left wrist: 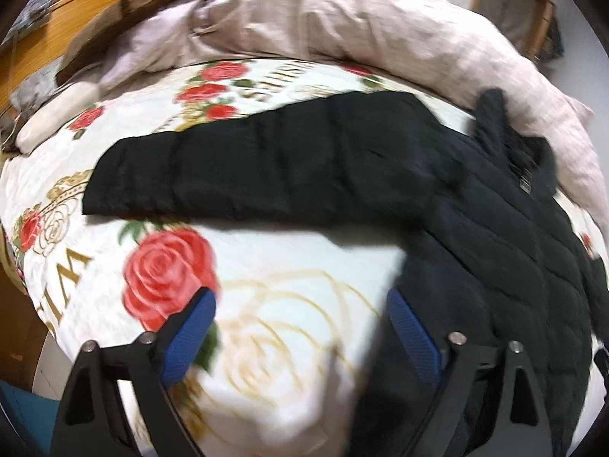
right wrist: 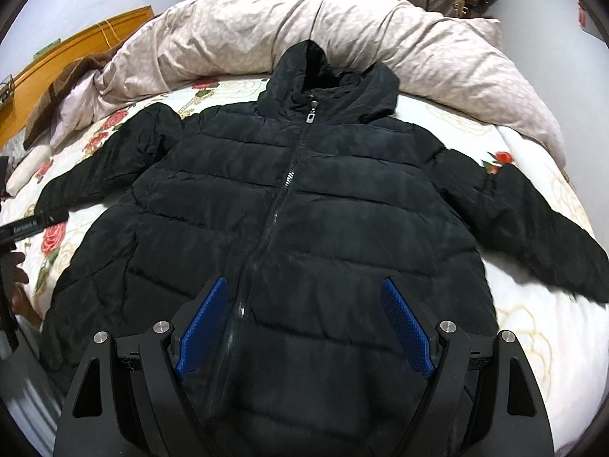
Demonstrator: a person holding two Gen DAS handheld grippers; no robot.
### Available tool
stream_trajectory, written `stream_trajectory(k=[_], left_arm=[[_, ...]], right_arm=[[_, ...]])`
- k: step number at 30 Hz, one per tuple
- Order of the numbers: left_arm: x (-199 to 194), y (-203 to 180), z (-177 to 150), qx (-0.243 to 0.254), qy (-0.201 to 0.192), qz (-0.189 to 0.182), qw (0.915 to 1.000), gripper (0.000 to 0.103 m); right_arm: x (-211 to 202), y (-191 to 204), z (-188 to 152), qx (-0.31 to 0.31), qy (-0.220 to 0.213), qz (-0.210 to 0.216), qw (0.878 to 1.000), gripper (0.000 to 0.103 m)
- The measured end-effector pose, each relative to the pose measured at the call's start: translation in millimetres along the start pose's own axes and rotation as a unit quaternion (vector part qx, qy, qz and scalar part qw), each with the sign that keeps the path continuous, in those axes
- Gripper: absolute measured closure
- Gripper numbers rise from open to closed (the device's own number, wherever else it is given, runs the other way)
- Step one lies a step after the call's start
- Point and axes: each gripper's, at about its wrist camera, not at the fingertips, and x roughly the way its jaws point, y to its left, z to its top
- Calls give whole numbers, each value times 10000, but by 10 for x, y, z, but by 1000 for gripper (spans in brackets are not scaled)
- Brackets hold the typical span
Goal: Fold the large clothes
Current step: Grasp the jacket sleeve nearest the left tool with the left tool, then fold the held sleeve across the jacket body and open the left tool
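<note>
Jacket (right wrist: 297, 205) is laid flat on the bed (right wrist: 533, 327), both grippers (left wrist: 300, 327) (right wrist: 304, 320) wide open and empty, so next up probably grabbing a sleeve (left wrist: 243, 167) to fold in.

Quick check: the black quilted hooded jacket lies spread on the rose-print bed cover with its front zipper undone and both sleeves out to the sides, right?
Not quite. The black quilted hooded jacket does lie spread on the rose-print bed cover with both sleeves out, but its front zipper is closed up to the collar, not undone. The right wrist view shows this.
</note>
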Motion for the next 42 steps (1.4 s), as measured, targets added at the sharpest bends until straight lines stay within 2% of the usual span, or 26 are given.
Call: stream_trajectory(k=[3,8,14,22,25,27,30,33,37,42], left_arm=[[211,242,133,-321,35,235,9992,14],[454,608,279,-841,104,311,9959,13],[726,999,434,-1579,130,467,9863,13],[912,1146,610,-1746,-173,494,9832,14],[932,1134,661,-1654,-267,500,9846,28],[915,1117,699,-1606,-323,465,9854,53],[835,1063,767,-1518,-408,503,9863,77],[706,1042,843,-1559,-435,350,9862,85],[389,900,966,-1501,-576,43,9870,88],[-245,464,1171,-1057,-913,-495,9890,90]], right_arm=[[194,35,100,-67,64,-5,10000,21],[429,55,241,-131,168,-17,9998,21],[704,72,367,-194,293,-55,9994,21],[916,37,495,-166,356,-132,9991,21],[964,5,514,-120,370,-163,9991,21],[979,-12,514,-91,382,-165,9991,21],[963,-28,497,-80,398,-162,9990,21],[890,-51,477,-45,370,-166,9992,21],[739,-125,467,70,289,-163,9994,21],[498,-258,451,265,160,-153,9994,21]])
